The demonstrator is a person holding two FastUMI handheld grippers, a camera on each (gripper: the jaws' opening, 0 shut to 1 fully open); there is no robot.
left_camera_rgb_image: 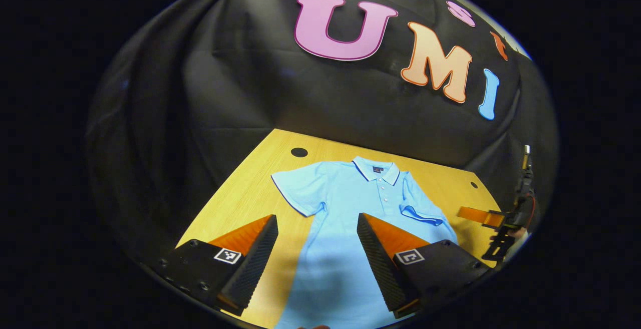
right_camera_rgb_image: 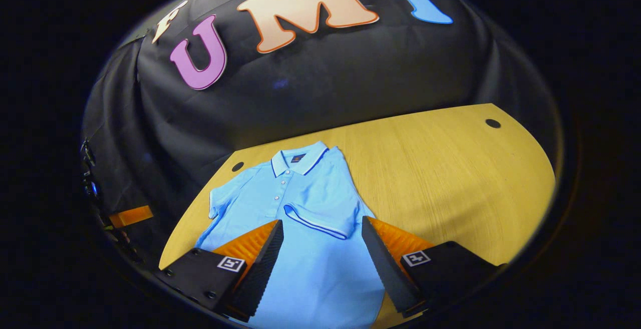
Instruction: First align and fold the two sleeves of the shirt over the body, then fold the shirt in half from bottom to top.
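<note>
Wooden table, blue shirt flat, one sleeve folded, tongs parted

- The shirt runs out of the left gripper view below the left gripper, so its hem is cut off.
- In the right gripper view the shirt's lower body passes behind the right gripper, hem unseen.
- The far gripper at the left gripper view's right rim is partly cut off; its jaw state cannot be told.
</note>
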